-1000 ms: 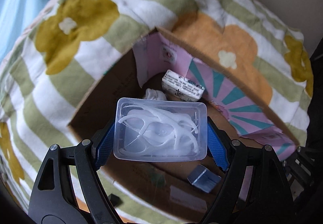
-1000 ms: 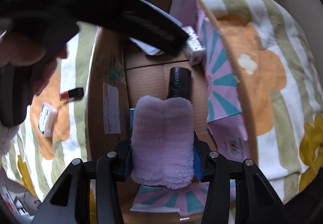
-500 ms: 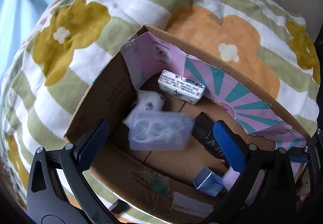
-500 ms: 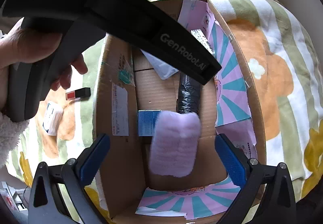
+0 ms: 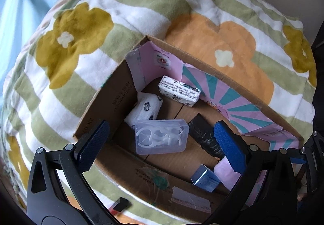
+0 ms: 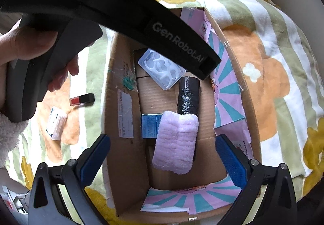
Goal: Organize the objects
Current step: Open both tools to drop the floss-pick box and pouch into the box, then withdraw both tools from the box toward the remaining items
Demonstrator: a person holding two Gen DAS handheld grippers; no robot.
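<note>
Both the left tongs [image 5: 162, 140] and the right tongs [image 6: 163, 157] are wide open and hold nothing. The clear plastic box of white floss picks [image 5: 161, 136] lies mid-frame inside the brown cardboard box [image 5: 113, 91], and the fluffy pink cloth [image 6: 175, 144] lies there too.

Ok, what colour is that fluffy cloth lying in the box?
Pale lilac-pink; the fluffy cloth shows best in the right wrist view, lying in the cardboard box.

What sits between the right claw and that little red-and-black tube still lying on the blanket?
The cardboard box's left wall rises between the right gripper and the red-and-black tube. The left gripper also hangs above the box.
</note>
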